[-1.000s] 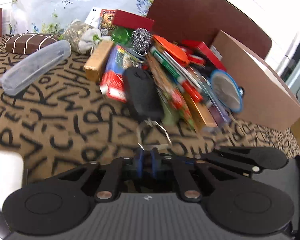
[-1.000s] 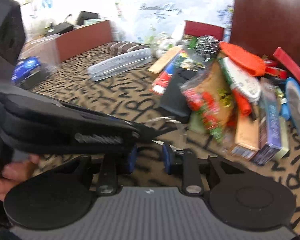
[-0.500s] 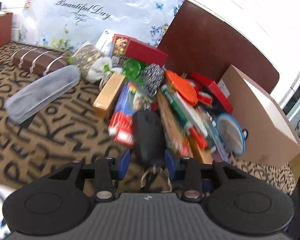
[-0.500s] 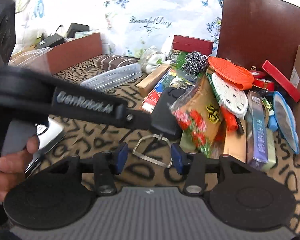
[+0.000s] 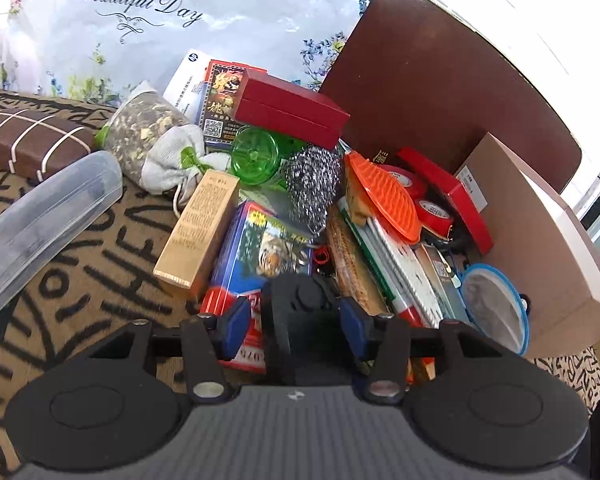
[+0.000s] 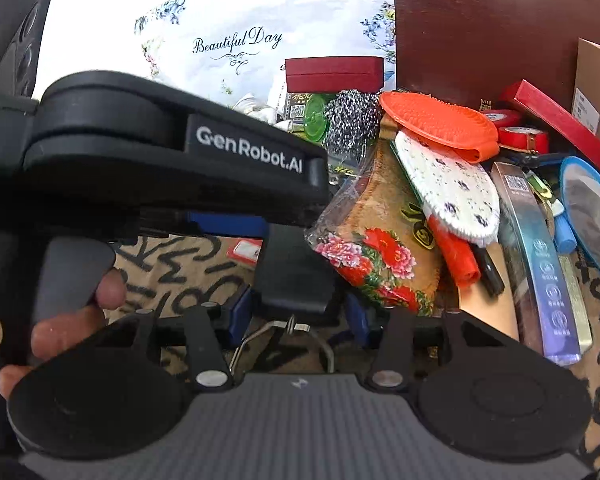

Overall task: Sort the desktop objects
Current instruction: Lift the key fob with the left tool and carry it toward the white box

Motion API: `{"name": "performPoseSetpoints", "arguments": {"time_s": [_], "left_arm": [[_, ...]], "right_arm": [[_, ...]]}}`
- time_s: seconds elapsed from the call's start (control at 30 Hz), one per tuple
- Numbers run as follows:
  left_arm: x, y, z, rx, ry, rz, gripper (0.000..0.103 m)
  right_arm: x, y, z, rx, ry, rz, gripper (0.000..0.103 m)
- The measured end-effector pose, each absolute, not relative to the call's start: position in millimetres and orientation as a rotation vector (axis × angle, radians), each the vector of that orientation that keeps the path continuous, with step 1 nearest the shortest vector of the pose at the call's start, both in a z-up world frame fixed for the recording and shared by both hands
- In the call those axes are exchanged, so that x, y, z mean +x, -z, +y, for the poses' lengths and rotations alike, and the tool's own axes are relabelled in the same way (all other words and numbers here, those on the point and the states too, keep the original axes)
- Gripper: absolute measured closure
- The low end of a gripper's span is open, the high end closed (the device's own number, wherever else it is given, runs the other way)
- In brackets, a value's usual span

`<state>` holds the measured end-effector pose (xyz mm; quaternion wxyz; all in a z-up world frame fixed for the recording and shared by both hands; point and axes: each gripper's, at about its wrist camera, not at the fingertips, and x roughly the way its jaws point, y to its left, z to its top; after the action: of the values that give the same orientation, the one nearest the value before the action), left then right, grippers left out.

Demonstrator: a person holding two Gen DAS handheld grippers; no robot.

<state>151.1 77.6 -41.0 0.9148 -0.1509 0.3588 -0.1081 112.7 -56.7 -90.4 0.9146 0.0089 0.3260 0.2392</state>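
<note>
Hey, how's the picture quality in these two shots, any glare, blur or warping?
Left wrist view: sharp on the clutter, the top right corner blown out white past the brown board, straight edges bowed by the fisheye. Right wrist view: the floral bag is overexposed, the left gripper looms dark and blocks the left half.

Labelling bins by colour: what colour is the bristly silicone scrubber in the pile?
Orange; the scrubber shows best in the right wrist view.

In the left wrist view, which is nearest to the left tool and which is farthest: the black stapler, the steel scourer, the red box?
From the left tool:
1. black stapler, between its opening pads.
2. steel scourer, mid-pile.
3. red box, at the back.
</note>
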Motion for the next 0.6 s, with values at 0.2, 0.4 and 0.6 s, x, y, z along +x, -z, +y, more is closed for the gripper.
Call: {"name": "performPoseSetpoints", "arguments": {"time_s": [0.2, 0.4, 0.6], "left_arm": [[156.1, 36.8, 71.3, -0.251, 0.228, 0.743, 0.063], [121.5, 29.1, 73.1, -0.275, 0.221, 0.739, 0.066], [68.7, 22.6, 69.7, -0.297, 0.218, 0.749, 0.067]], "right_arm": [[121.3, 91.7, -51.8, -0.001, -0.482, 0.661, 0.052], [101.1, 83.5, -62.9, -0.016, -0.544, 0.684, 0.053], [57.8, 75.4, -78.8, -0.048, -0.626, 0.701, 0.053]]}}
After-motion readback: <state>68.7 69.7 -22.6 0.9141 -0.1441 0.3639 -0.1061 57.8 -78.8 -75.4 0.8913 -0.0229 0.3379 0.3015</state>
